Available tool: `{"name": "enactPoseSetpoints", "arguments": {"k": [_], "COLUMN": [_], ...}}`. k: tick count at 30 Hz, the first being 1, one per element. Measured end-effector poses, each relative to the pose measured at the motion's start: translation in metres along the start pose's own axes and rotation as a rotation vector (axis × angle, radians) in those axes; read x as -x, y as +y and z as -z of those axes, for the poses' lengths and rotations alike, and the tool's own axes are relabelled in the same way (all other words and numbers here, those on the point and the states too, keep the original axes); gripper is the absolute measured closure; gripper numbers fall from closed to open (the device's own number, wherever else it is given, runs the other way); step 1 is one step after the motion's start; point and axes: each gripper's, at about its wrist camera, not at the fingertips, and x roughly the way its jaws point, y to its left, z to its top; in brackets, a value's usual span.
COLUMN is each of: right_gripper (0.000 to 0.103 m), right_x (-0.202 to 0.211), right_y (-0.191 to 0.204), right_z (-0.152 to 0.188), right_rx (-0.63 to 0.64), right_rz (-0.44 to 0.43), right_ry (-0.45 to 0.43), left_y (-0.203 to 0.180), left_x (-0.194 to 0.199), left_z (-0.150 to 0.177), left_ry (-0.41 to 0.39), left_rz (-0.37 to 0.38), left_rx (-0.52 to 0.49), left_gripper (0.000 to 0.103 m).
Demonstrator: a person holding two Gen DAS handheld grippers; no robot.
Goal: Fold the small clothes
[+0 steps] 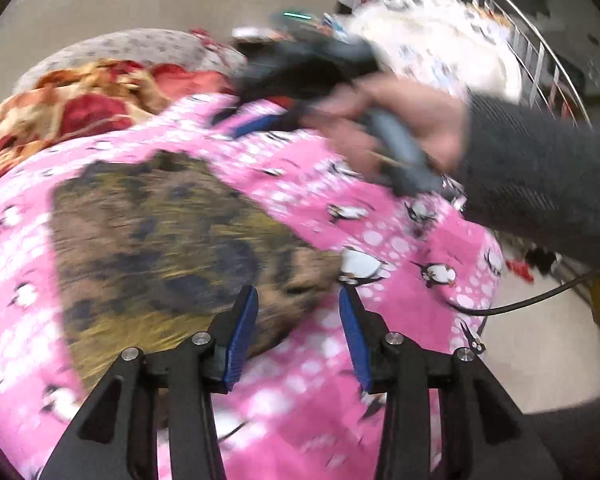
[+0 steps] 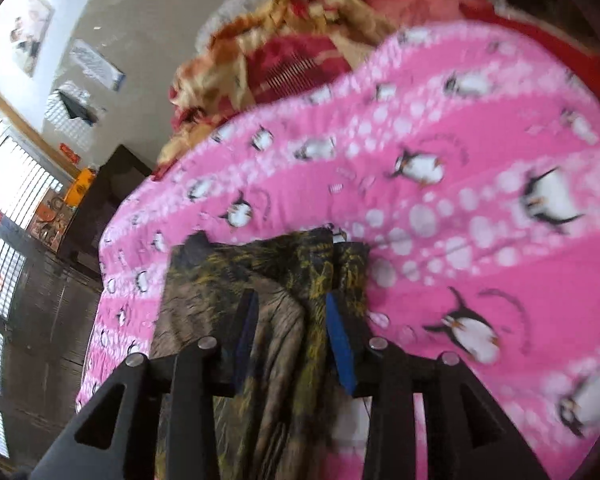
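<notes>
Olive-brown and yellow mottled cloth, a small garment (image 1: 172,252), lies spread flat on the pink penguin-print bedsheet (image 1: 400,216), and it is what your next move turns on. Seen from your left tool (image 1: 298,308), the garment sits ahead and mostly to the left, only its near right corner reaching in between the blue pads; the jaws stand partly apart and nothing is pinched. Your right tool (image 2: 292,312) hovers right over the same garment (image 2: 236,280), its jaws a moderate way apart, a ridge of cloth lying between the pads but not squeezed as far as the blurred view shows. There the garment's long axis runs roughly along the line of the fingers, near to far. In the left view your right hand (image 1: 400,128) sits at the garment's far right. Either tool is close enough; the right looks better centred over a fold.
</notes>
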Motion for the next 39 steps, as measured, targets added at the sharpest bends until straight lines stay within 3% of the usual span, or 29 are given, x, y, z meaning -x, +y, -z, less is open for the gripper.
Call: {"name": "enactPoseSetpoints", "arguments": {"k": [4, 6, 8, 9, 10, 12, 14, 15, 16, 19, 22, 25, 27, 29, 32, 37, 39], "right_gripper": [0.066, 0.067, 0.069, 0.077, 0.081, 0.081, 0.080, 0.079, 0.079, 0.079, 0.079, 0.079, 0.079, 0.079, 0.079, 0.078, 0.077], "right_x": [0.059, 0.071, 0.069, 0.063, 0.055, 0.035, 0.006, 0.000, 0.008, 0.019, 0.032, 0.027, -0.002, -0.041, -0.035, -0.012, -0.025], "right_y": [0.041, 0.062, 0.085, 0.093, 0.101, 0.104, 0.085, 0.071, 0.064, 0.066, 0.087, 0.103, 0.099, 0.073, 0.073, 0.092, 0.096], "right_z": [0.040, 0.063, 0.088, 0.097, 0.106, 0.129, 0.149, 0.156, 0.157, 0.149, 0.129, 0.098, 0.087, 0.088, 0.077, 0.029, 0.008], "right_rx": [0.224, 0.335, 0.430, 0.454, 0.479, 0.528, 0.501, 0.461, 0.404, 0.357, 0.373, 0.336, 0.328, 0.305, 0.259, 0.157, 0.102], "right_rz": [-0.005, -0.036, -0.043, -0.030, -0.015, 0.059, 0.205, 0.251, 0.200, 0.190, 0.190, 0.225, 0.245, 0.349, 0.303, 0.277, 0.330], "right_ry": [-0.110, -0.112, -0.072, -0.051, -0.017, 0.064, 0.179, 0.181, 0.126, 0.113, 0.017, -0.049, 0.002, 0.164, 0.159, -0.033, -0.104], "left_y": [0.052, 0.074, 0.095, 0.104, 0.109, 0.116, 0.115, 0.114, 0.114, 0.120, 0.132, 0.152, 0.166, 0.167, 0.179, 0.202, 0.207], "left_x": [0.051, 0.055, 0.048, 0.037, 0.023, -0.013, -0.014, -0.011, -0.009, 0.006, 0.003, -0.035, -0.060, -0.057, -0.040, -0.046, -0.070], "left_z": [0.010, 0.014, 0.013, 0.014, 0.016, 0.033, 0.042, 0.039, 0.036, 0.018, -0.010, -0.022, -0.015, -0.017, -0.038, -0.099, -0.118], "left_ry": [-0.078, -0.075, -0.062, -0.034, 0.015, 0.167, 0.135, 0.138, 0.135, 0.068, -0.004, 0.073, 0.172, 0.161, 0.123, -0.034, -0.062], "left_rz": [-0.131, -0.164, -0.139, -0.122, -0.112, -0.137, -0.127, -0.133, -0.132, -0.141, -0.190, -0.216, -0.212, -0.194, -0.186, -0.249, -0.248], "left_rx": [0.147, 0.222, 0.305, 0.359, 0.380, 0.399, 0.409, 0.409, 0.412, 0.438, 0.450, 0.509, 0.554, 0.548, 0.587, 0.611, 0.615], "left_gripper": [0.082, 0.082, 0.087, 0.097, 0.103, 0.103, 0.103, 0.103, 0.103, 0.103, 0.103, 0.103, 0.103, 0.103, 0.103, 0.098, 0.096]}}
